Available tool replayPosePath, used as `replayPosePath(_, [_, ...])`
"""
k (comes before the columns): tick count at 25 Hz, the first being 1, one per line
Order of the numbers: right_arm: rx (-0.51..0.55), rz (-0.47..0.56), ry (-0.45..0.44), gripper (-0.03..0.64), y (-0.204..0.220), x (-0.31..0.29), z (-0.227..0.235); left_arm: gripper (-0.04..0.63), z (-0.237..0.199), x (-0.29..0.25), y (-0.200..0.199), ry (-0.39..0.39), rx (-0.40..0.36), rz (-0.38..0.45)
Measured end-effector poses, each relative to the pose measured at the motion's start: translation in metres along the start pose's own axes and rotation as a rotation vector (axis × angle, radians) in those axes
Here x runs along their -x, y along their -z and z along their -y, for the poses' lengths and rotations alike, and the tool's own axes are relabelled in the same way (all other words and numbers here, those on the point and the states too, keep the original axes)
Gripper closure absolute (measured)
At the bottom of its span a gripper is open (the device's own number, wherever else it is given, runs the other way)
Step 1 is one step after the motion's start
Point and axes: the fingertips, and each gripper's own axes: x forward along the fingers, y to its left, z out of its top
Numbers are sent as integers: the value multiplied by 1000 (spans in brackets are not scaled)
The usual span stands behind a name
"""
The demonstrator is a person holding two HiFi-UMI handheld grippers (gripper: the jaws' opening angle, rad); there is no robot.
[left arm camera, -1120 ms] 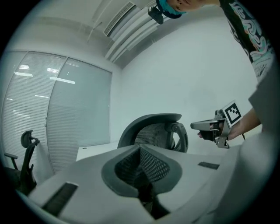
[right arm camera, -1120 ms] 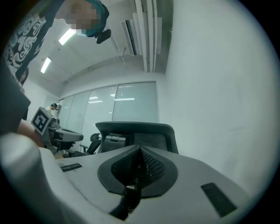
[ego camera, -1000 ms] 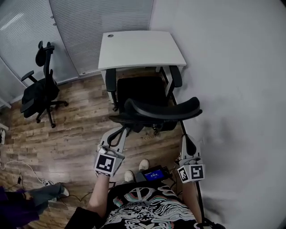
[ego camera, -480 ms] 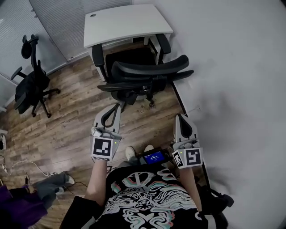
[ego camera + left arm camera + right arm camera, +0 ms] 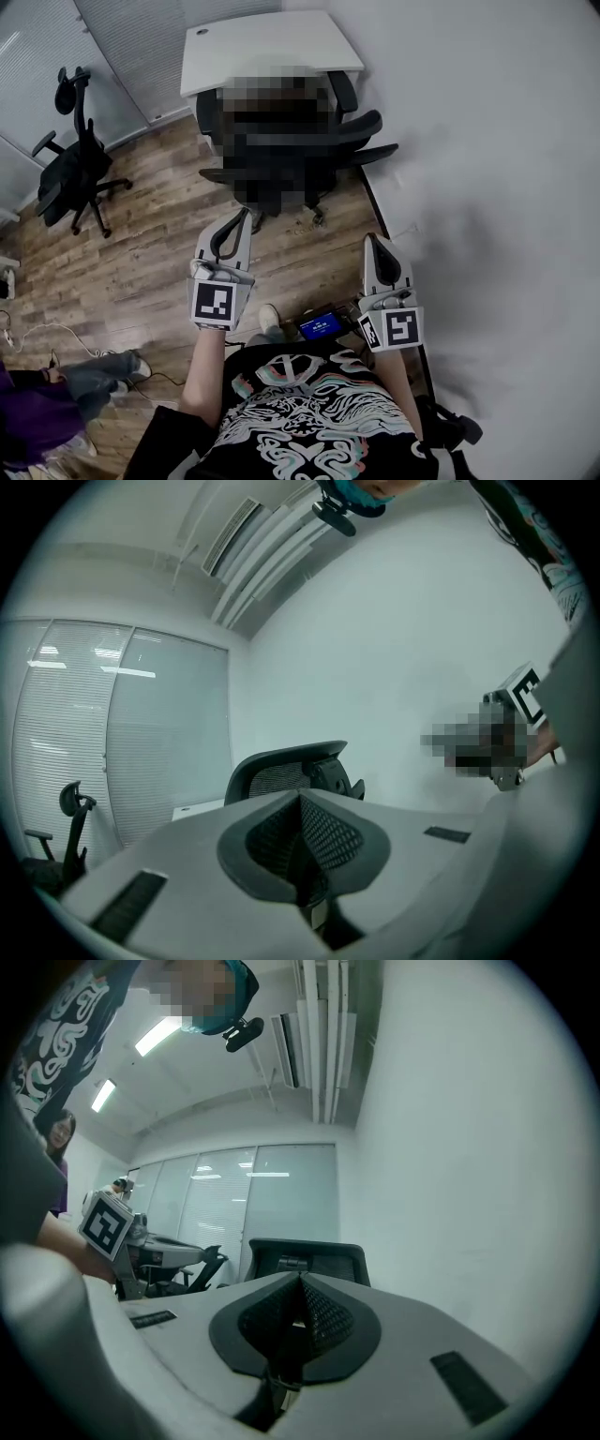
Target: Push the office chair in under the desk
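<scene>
Wood floor (image 5: 141, 258): one desk (image 5: 272, 47), one office chair (image 5: 373, 125), one spare chair (image 5: 70, 173); left gripper (image 5: 236, 217), right gripper (image 5: 378, 242) closed.

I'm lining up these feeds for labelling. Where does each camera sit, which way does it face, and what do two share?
Head view: on the person's head, facing steeply down at the office chair at the desk; shows forearms, shirt, left gripper, right gripper.
Left gripper view: on that gripper, facing along its shut jaws toward the backrest; the right gripper shows at right.
Right gripper view: likewise, jaws shut; left gripper at left.
Shared: both gripper views see the backrest.
</scene>
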Motion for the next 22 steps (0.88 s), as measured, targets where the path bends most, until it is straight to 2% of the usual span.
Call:
replayPosePath(4, [-13, 12, -21, 589, 0, -1, 4, 588, 1, 3, -3, -35, -13, 10])
replayPosePath(7, [-33, 4, -45, 589, 3, 0, 10, 588, 6, 1, -3, -38, -98, -17])
replayPosePath(9, [-32, -13, -44, 591, 3, 10, 26, 588, 26, -7, -1, -20, -124, -44])
replayPosePath(11, [-33, -12, -51, 591, 4, 12, 33, 588, 36, -11, 0, -31, -79, -40])
replayPosePath(13, [-40, 9, -71, 591, 9, 3, 24, 588, 29, -8, 3, -60, -28, -1])
replayPosePath(17, [-47, 37, -115, 591, 12, -7, -2, 588, 13, 14, 3, -98, -37, 5])
replayPosePath(22, [-47, 36, -110, 591, 9, -9, 9, 586, 15, 9, 2, -109, -29, 4])
